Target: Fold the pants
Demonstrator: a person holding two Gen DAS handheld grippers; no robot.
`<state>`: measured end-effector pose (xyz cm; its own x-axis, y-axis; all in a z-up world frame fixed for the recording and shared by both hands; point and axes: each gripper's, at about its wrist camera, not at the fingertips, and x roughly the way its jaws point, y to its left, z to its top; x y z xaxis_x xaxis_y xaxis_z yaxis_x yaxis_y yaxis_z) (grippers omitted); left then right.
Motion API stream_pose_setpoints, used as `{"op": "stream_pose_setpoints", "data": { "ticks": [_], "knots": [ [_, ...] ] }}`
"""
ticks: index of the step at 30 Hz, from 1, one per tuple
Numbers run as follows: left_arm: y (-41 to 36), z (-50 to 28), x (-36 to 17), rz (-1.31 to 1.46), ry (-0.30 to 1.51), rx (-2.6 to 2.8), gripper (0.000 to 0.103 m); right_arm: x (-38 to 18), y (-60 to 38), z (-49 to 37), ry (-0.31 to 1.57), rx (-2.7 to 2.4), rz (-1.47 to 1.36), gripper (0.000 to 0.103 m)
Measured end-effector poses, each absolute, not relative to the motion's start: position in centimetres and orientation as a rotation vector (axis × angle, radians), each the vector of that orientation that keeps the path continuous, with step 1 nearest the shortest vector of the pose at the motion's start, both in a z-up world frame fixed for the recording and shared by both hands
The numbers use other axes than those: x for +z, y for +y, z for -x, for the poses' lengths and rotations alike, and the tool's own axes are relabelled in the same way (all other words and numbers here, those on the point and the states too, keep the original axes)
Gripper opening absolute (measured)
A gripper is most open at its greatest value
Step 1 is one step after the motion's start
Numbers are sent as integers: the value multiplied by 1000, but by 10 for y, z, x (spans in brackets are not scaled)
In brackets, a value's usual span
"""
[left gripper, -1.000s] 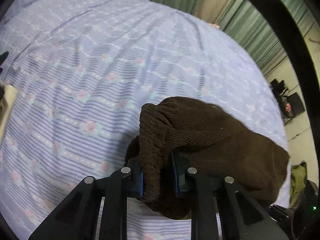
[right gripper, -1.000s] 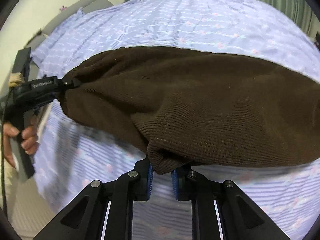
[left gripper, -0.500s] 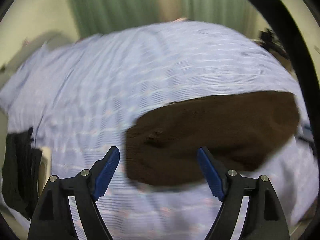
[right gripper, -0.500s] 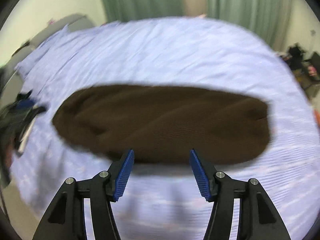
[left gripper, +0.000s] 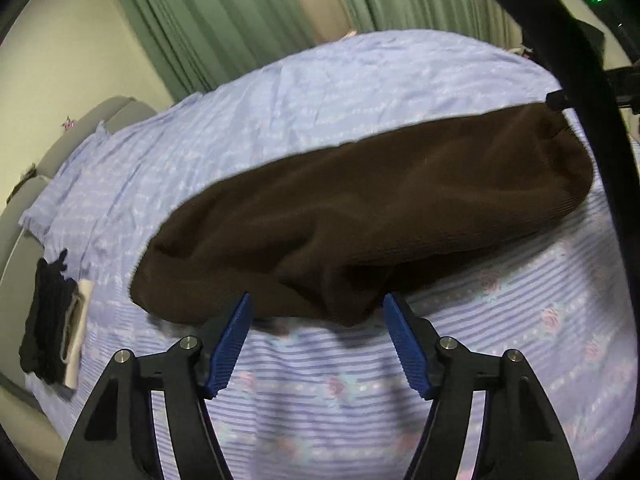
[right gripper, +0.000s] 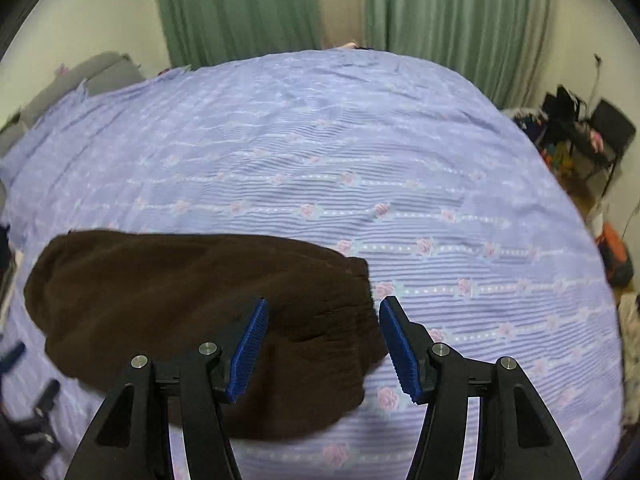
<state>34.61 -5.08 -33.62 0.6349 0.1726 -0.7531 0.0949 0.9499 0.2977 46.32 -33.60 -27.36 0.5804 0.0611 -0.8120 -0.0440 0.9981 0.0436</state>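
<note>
Since a second ago we dropped the pants (left gripper: 360,216) at lower frame on the bed (right gripper: 360,160); both jaws gape empty, and the loose bundle may slump unfolded

Cut-off and blurred spots

The dark brown corduroy pants (left gripper: 360,216) have a motion-blurred near edge; the black garment pile (left gripper: 46,320) is too dim to identify.

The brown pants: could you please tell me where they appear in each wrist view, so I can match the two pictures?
Left wrist view: the brown pants stretch from lower left to upper right across the middle, just beyond the open left hand-held gripper.
Right wrist view: the brown pants fill the lower left, their right end between the fingers of the open right hand-held gripper.
Shared landmark: the green curtains behind the bed.
</note>
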Motion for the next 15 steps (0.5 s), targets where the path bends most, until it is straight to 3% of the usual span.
{"op": "stream_pose_setpoints", "data": {
  "ticks": [4,6,8,10,11,15],
  "knots": [
    [-59,-358,-361,-360,895,73,66,-300,-348,-475,985,73,-81,59],
    [-63,-363,-365,-383,884,95,61,-310,-349,-484,1007,91,-104,59],
    [-65,-368,-365,-396,856,119,42,-319,-348,-492,1026,126,-109,58],
    [-68,-371,-367,-428,826,146,29,-327,-351,-499,1052,146,-141,31],
    [-71,-371,-367,-438,821,149,23,-330,-351,-501,1063,136,-143,30],
    [-81,-369,-374,-512,814,187,19,-300,-349,-502,940,129,-90,26]
  ]
}}
